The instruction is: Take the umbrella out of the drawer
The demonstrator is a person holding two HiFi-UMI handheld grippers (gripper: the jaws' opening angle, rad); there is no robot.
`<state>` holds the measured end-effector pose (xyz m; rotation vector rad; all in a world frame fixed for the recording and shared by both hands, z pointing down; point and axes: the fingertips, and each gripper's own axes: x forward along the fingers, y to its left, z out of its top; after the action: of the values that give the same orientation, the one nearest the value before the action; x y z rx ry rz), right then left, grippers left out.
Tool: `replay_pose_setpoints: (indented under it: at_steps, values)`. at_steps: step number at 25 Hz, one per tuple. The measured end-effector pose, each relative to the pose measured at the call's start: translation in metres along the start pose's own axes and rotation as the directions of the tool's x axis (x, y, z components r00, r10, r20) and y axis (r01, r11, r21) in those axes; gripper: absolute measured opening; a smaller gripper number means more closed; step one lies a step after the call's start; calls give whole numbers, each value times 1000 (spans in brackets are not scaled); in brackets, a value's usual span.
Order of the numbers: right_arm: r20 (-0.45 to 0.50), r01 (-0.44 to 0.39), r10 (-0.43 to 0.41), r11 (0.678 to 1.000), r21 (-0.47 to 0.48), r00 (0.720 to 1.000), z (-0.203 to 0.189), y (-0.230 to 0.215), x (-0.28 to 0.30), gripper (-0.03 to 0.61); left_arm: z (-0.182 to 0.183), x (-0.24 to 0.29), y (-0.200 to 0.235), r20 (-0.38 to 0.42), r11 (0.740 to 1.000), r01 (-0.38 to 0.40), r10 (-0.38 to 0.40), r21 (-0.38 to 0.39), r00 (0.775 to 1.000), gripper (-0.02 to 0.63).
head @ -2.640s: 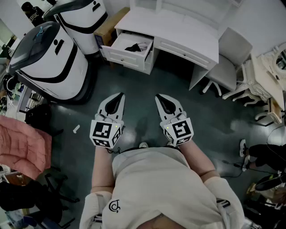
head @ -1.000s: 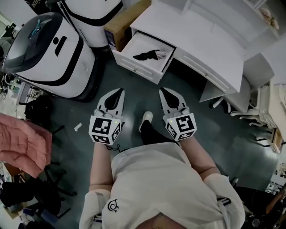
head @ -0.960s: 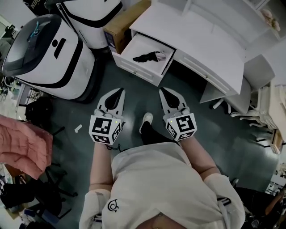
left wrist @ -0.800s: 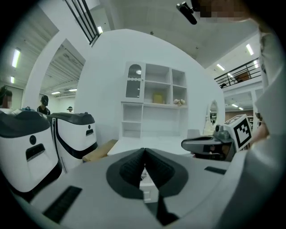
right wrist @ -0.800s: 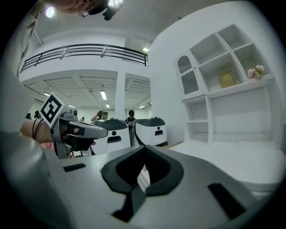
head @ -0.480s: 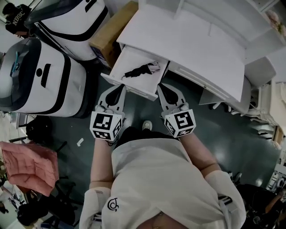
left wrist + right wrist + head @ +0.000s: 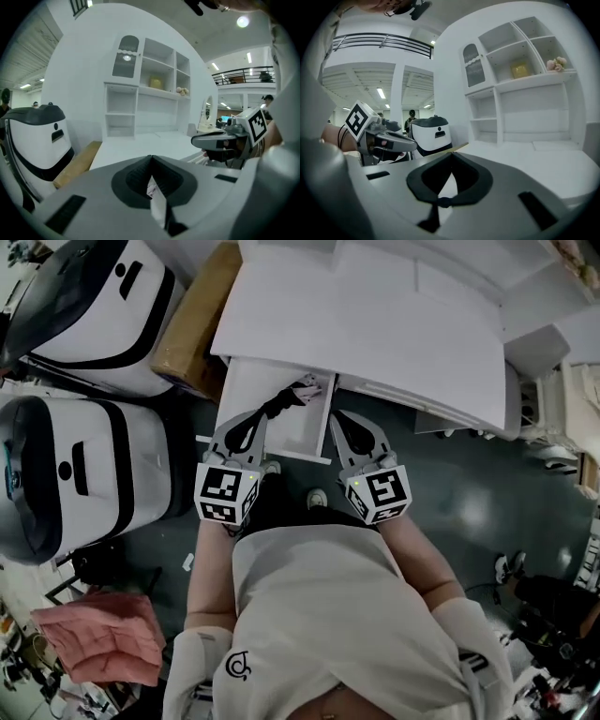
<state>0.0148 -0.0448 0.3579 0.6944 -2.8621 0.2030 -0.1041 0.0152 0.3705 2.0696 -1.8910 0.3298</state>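
Observation:
The white drawer (image 7: pixel 251 390) stands pulled out from the left end of the white desk (image 7: pixel 375 315). A black folded umbrella (image 7: pixel 284 399) lies in it, with a pale pinkish bit at its right end. My left gripper (image 7: pixel 249 420) is shut and empty, its tip over the drawer's front part just left of the umbrella. My right gripper (image 7: pixel 339 418) is also shut and empty, at the drawer's right front corner. In the left gripper view the left gripper (image 7: pixel 151 158) points at the desk's shelves. The right gripper (image 7: pixel 452 156) shows its jaws meeting at the tip.
Two big white-and-black machines (image 7: pixel 75 474) (image 7: pixel 103 306) stand left of the drawer, with a cardboard box (image 7: pixel 192 324) between them and the desk. A white chair (image 7: pixel 539 343) is at the desk's right. A pink cloth (image 7: pixel 103 638) lies at lower left.
The person has walked up to the desk. Both grippers have moved forward together, from over the floor to the drawer's front edge. Their jaws have stayed shut.

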Motion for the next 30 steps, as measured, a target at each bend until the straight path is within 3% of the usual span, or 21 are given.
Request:
replay_pose_setpoints:
  at_steps: [4,9,12,18,23,27,30]
  values:
    - [-28,110,-109,992,57,994,-10,-20,22,6,-2,39,12,-79,988,144,-140,49,987,14]
    - [-64,178,-172,978,111,983,-35,-33,49,6,-25,81,36,-168,971,225,-210,74,963,14]
    - [-95,214,-203,968,131,975,-54,-42,63,6,-48,108,41,-231,955,285,-260,78,937,14]
    - [-164,320,-293,931,173,942,-92,-63,73,6,-113,162,39,-376,909,410,-354,77,856,14]
    - [-193,385,-349,902,197,917,-112,-77,72,6,-166,198,40,-499,880,470,-377,70,780,34]
    - [-201,398,-364,902,165,909,-115,-87,75,6,-206,214,34,-589,845,533,-411,39,695,148]
    - [-196,414,-382,895,164,903,-117,-94,79,6,-223,229,35,-603,841,540,-426,10,674,192]
